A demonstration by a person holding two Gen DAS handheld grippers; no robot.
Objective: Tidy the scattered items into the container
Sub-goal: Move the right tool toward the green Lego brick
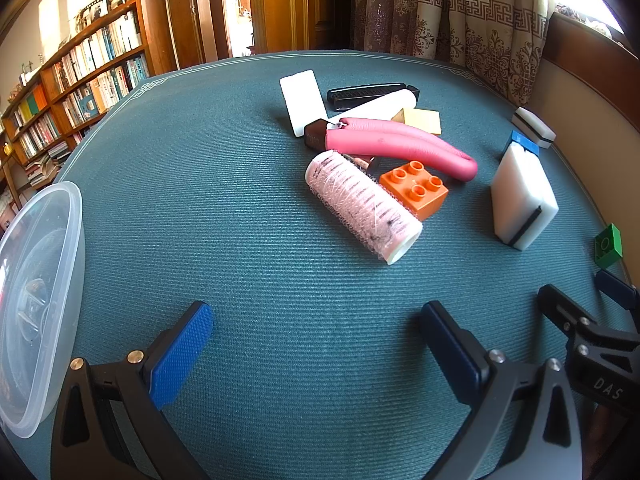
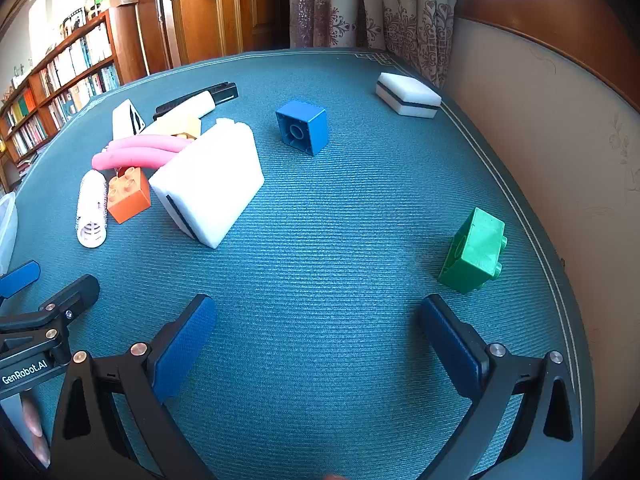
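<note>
On the teal table, a clear plastic container (image 1: pixel 40 300) stands at the far left. A pile sits mid-table: a pink hair roller (image 1: pixel 362 204) (image 2: pixel 93 210), an orange brick (image 1: pixel 416 188) (image 2: pixel 129 196), a pink curved tube (image 1: pixel 400 146) (image 2: pixel 140 152), a white card (image 1: pixel 304 102) and a black comb (image 1: pixel 368 94). A large white sponge (image 1: pixel 522 200) (image 2: pixel 210 184), a blue brick (image 2: pixel 302 126), a green brick (image 2: pixel 474 252) (image 1: pixel 608 246) and a second sponge (image 2: pixel 408 94) (image 1: pixel 534 122) lie further right. My left gripper (image 1: pixel 316 340) is open, short of the roller. My right gripper (image 2: pixel 318 336) is open, with the green brick just beyond its right finger.
A bookshelf (image 1: pixel 76 80) and a wooden door (image 1: pixel 280 4) stand beyond the table's far edge. Curtains (image 2: pixel 376 8) hang at the back. A padded wall (image 2: pixel 560 140) runs along the table's right edge. Bare teal cloth (image 2: pixel 340 220) lies ahead of both grippers.
</note>
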